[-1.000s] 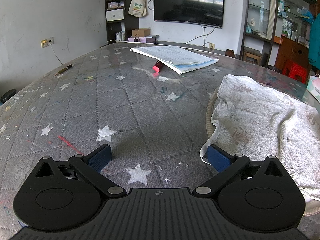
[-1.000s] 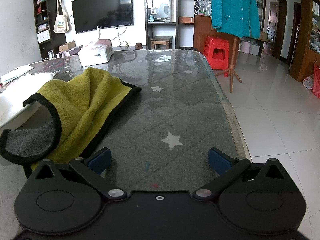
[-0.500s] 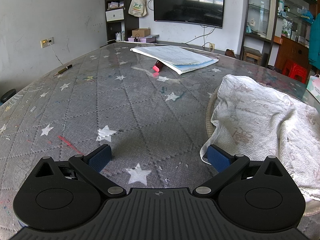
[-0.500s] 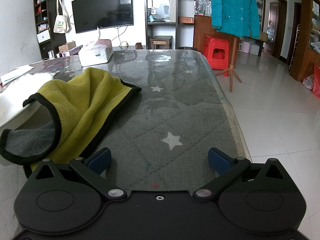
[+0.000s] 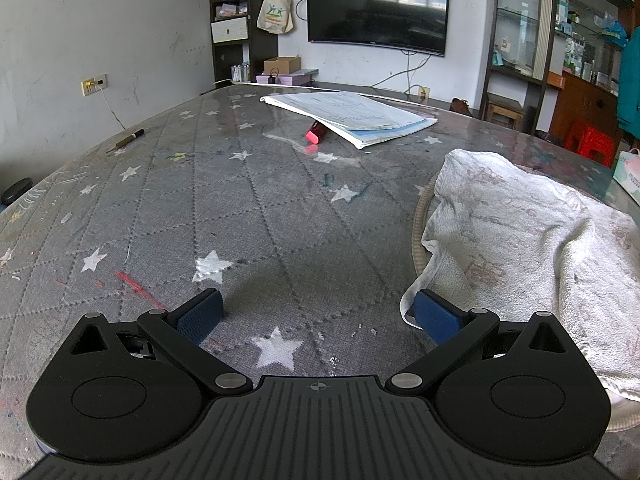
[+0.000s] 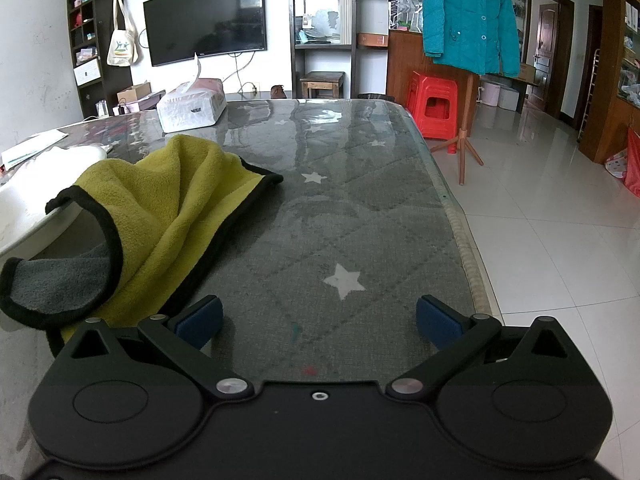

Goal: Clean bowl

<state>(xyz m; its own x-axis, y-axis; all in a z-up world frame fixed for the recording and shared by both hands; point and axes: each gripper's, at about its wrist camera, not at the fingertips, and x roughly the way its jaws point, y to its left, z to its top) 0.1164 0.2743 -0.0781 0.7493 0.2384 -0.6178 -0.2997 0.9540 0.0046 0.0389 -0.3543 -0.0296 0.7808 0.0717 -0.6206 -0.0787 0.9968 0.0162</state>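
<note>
In the left wrist view a white towel (image 5: pixel 520 240) lies draped over the bowl, and only a strip of the bowl's pale rim (image 5: pixel 417 220) shows at the towel's left side. My left gripper (image 5: pixel 316 316) is open just above the star-patterned table, its right pad (image 5: pixel 434 314) beside the towel's near corner. In the right wrist view a yellow-green cloth (image 6: pixel 160 208) with black edging hangs over the white bowl's rim (image 6: pixel 36 220) at the far left. My right gripper (image 6: pixel 318 318) is open over bare table, to the right of the cloth, holding nothing.
A stack of papers (image 5: pixel 352 116), a pink marker (image 5: pixel 316 134) and a pencil (image 5: pixel 126 141) lie farther back on the table. A tissue pack (image 6: pixel 192 106) stands behind the cloth. The table's edge (image 6: pixel 460 232) runs close on the right, with tiled floor and a red stool (image 6: pixel 434 104) beyond.
</note>
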